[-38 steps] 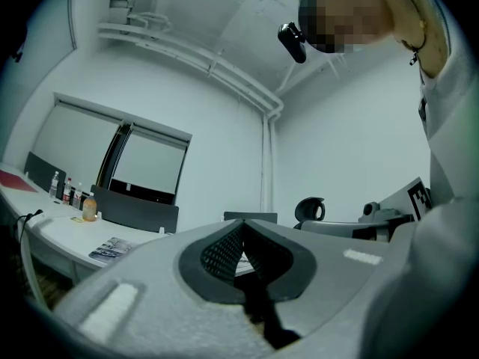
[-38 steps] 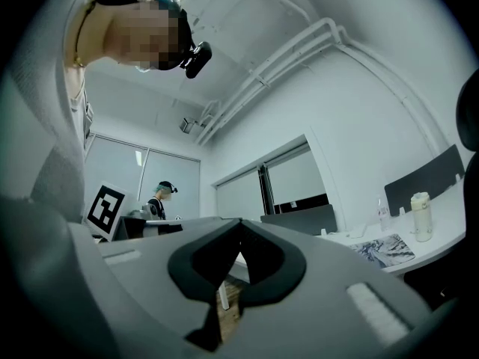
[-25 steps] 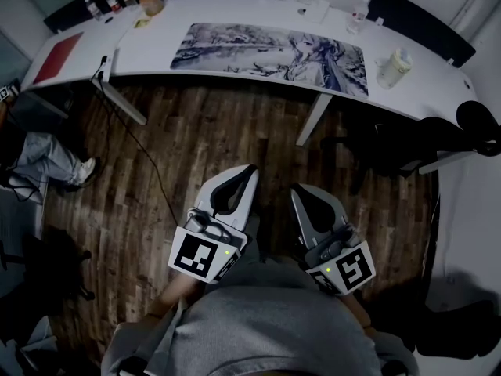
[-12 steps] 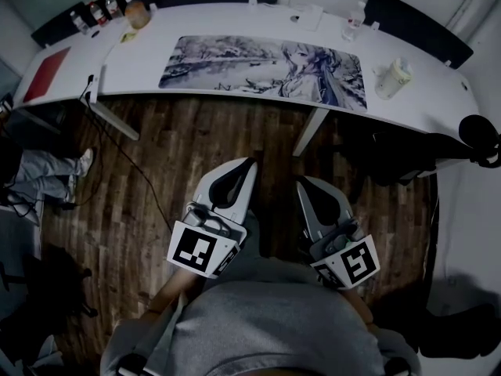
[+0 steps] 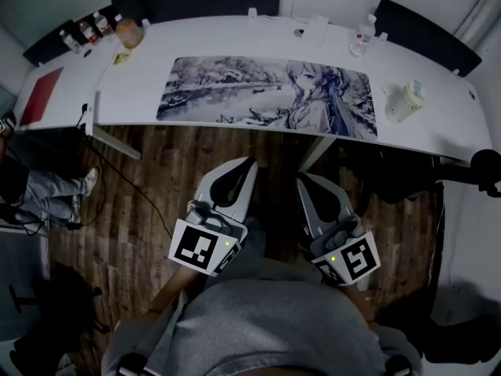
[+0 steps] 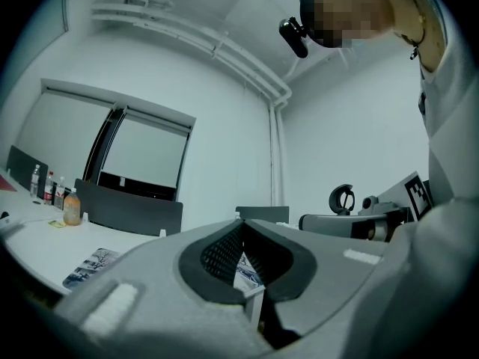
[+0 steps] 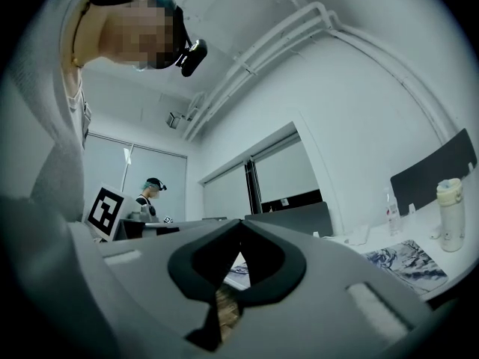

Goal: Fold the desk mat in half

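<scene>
Nearest the person, the left gripper (image 5: pixel 244 169) and right gripper (image 5: pixel 304 182) are held side by side over the wooden floor (image 5: pixel 180 178), both pointing toward the bench (image 5: pixel 235 37). Each gripper's own view shows its jaws together with nothing between them. A strip of floor lies between the grippers and the bench's near edge, where a white bench leg (image 5: pixel 313 151) slants down and a black cable (image 5: pixel 117 163) trails off the left end.

The desk mat (image 5: pixel 270 96) lies flat and unfolded along the near edge, around the bench's middle. A pale tumbler (image 5: pixel 405 100) stands just off its right end. A water bottle (image 5: pixel 360 36) is by the far edge, a cluster of bottles (image 5: pixel 82 31) and an orange jar (image 5: pixel 127 32) sit at the far left corner, and a red pad (image 5: pixel 41 94) lies at the left end.

Only the head view shows a seated person's legs (image 5: pixel 47 194) on the left. Only the right gripper view shows another person (image 7: pixel 152 193) standing far off.
</scene>
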Demonstrator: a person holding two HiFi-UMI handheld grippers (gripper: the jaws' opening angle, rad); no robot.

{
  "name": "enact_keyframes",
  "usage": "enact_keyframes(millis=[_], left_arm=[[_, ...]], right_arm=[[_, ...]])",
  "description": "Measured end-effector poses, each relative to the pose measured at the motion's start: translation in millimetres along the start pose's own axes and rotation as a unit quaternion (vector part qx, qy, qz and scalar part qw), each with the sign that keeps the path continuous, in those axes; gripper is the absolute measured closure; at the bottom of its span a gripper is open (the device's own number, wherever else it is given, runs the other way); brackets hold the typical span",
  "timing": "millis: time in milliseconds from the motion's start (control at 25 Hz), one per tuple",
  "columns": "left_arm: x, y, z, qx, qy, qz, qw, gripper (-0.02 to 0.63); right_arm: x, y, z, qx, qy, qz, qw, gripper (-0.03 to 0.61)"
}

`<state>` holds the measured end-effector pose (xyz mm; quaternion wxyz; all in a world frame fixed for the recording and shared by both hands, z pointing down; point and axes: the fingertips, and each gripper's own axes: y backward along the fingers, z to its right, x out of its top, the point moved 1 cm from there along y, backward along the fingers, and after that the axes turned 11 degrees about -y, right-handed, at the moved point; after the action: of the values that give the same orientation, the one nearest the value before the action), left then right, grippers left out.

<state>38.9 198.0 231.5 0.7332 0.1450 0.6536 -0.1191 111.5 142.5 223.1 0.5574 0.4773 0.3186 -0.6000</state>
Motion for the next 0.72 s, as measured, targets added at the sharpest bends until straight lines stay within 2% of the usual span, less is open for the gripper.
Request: enact_keyframes(millis=[720], left_arm=[[-14, -105, -122, -0.026, -0.002, 0.002, 0.9997, 0.615]], right_arm=[[14, -138, 80, -0.031, 0.008, 0.015, 0.999, 0.577]])
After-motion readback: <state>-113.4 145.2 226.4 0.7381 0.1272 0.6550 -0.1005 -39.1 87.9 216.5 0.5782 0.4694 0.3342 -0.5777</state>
